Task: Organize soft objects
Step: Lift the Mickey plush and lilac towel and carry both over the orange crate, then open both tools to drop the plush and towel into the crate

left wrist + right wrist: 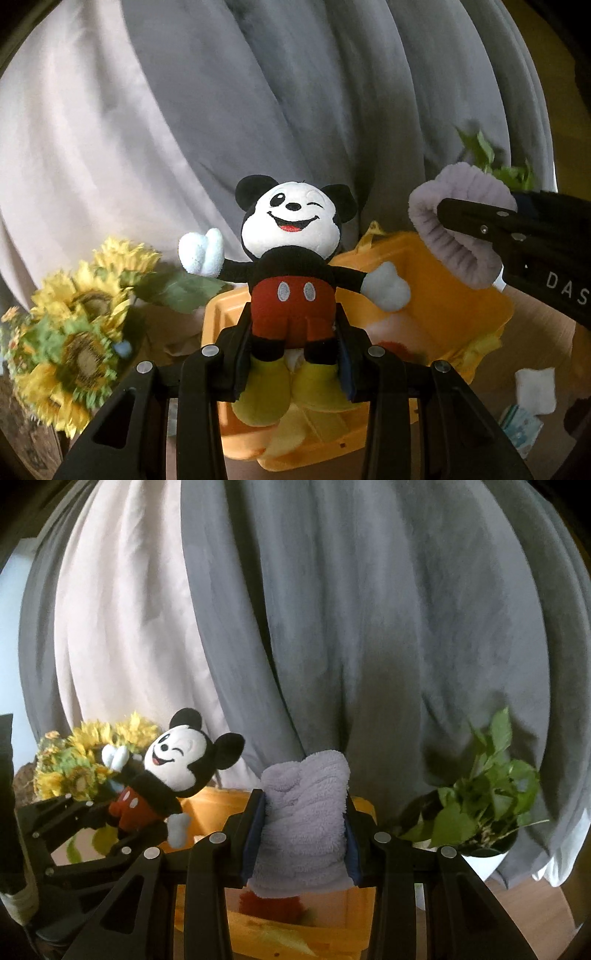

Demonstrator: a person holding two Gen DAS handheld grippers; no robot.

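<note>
My left tongs (293, 354) clamp the black-and-red mouse plush toy (293, 266) by its shorts while my right tongs (304, 834) squeeze the folded lilac fleece cloth (304, 812), both poised above the orange plastic bin (436, 291), apparently ready to drop in.

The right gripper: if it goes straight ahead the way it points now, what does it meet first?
The right gripper, shut on the lilac towel, points at the grey curtain. Nothing else shows in that line, so probably the curtain; depth is unclear.
</note>
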